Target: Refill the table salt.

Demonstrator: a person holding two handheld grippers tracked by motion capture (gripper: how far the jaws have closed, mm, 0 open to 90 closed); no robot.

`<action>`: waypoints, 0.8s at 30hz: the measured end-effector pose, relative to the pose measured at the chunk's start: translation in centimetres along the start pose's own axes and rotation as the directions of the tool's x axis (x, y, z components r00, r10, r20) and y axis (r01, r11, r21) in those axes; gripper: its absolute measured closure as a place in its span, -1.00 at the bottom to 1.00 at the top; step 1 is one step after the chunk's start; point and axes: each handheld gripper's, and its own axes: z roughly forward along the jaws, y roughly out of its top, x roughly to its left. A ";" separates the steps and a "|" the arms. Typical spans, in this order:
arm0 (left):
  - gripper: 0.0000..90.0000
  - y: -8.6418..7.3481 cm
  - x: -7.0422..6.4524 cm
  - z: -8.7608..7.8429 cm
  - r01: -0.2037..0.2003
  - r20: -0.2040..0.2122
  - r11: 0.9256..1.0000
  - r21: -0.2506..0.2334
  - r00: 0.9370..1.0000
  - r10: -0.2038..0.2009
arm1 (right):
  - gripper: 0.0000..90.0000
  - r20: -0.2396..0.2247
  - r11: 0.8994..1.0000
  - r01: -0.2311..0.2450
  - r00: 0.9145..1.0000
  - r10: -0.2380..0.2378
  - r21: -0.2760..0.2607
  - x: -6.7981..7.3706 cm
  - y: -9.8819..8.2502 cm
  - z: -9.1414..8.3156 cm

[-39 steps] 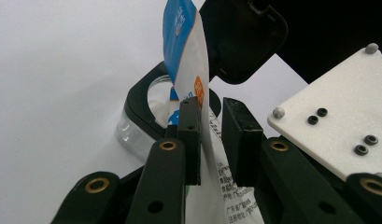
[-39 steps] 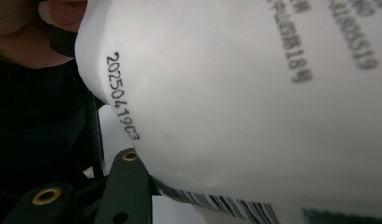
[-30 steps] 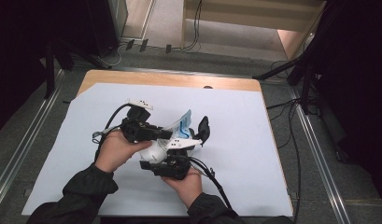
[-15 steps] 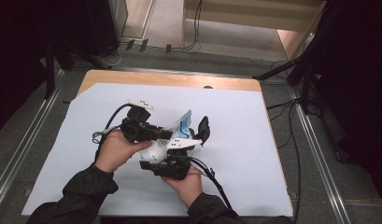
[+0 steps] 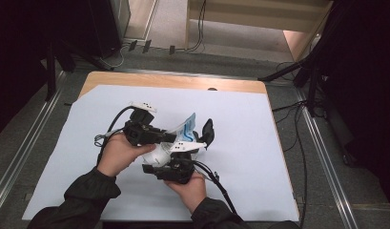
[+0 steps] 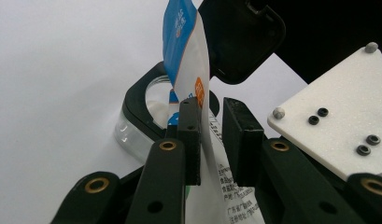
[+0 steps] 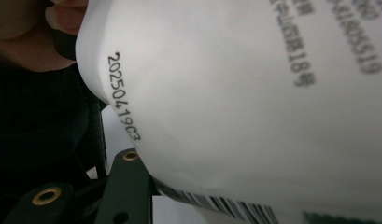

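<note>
A: High view — your left gripper (image 5: 176,137) and right gripper (image 5: 195,152) meet mid-table (image 5: 278,157), sharing the white pouch (image 5: 159,153).

B: Left jaws narrowly parted around its upper edge over the open container (image 6: 142,107); right jaws grip its body.

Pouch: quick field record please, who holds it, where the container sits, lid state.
pouch: white and blue pouch, upright, over the container
left gripper: jaws around the pouch's upper part, one pad touching
right gripper: shut on pouch's bulging lower part
container: clear container, black rim, on white sheet
lid: black lid raised open
</note>
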 end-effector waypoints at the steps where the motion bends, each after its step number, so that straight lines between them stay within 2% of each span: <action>1: 0.74 0.0 0.0 0.0 0.000 0.000 1.000 0.000 1.000 0.000 | 0.32 -0.001 1.000 0.000 1.000 0.000 0.000 0.0 0.0 0.0; 24: 0.73 0.0 0.1 0.1 0.000 0.002 1.000 0.001 1.000 0.000 | 0.31 0.001 1.000 -0.003 1.000 0.003 -0.003 0.1 0.0 0.0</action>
